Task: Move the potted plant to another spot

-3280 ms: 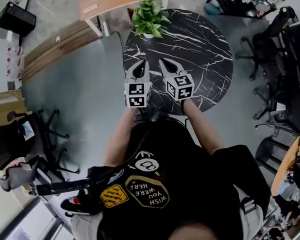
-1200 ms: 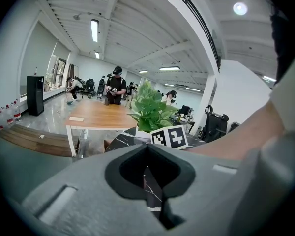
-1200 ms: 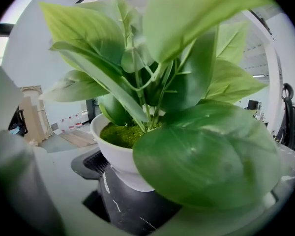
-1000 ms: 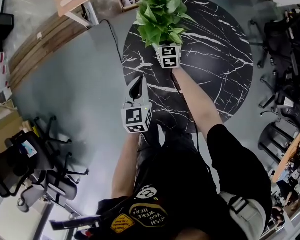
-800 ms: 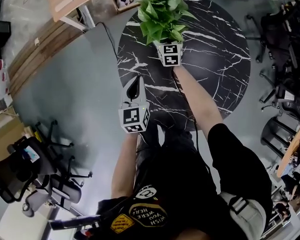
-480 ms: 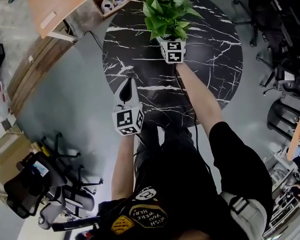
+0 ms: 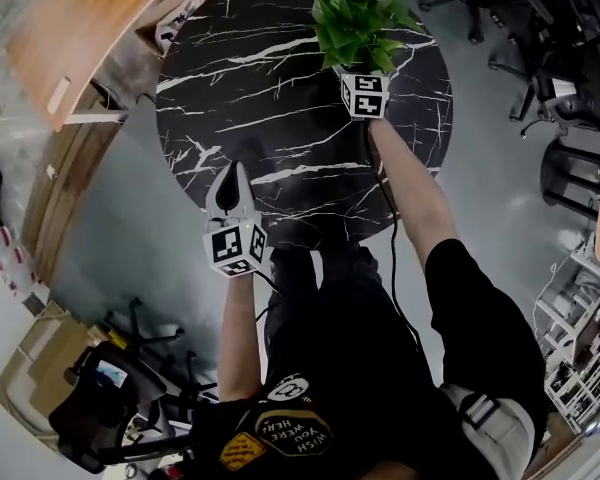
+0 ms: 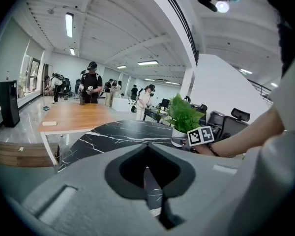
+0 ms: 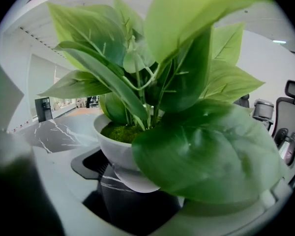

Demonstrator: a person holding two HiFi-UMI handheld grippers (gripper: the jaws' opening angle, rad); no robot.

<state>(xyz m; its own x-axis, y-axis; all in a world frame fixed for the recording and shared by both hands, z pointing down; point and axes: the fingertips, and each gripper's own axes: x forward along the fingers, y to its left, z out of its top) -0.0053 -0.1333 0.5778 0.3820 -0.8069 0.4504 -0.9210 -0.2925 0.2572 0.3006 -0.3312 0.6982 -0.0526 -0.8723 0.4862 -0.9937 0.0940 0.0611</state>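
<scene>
One step under way: my right fingers are clamping the potted plant and carrying it over the surface. My left fingers are pressing together, empty. Next: lowering it level, probably.

A round black table with white veins lies beneath the 2 claws. The left claw is over its near rim, and the right claw is over its far side. Left of the left claw spreads grey glossy floor, then a long wooden desk. Black office chairs crowd right of the right claw. Ahead of the left claw, strip lights line a white ceiling above white walls.
</scene>
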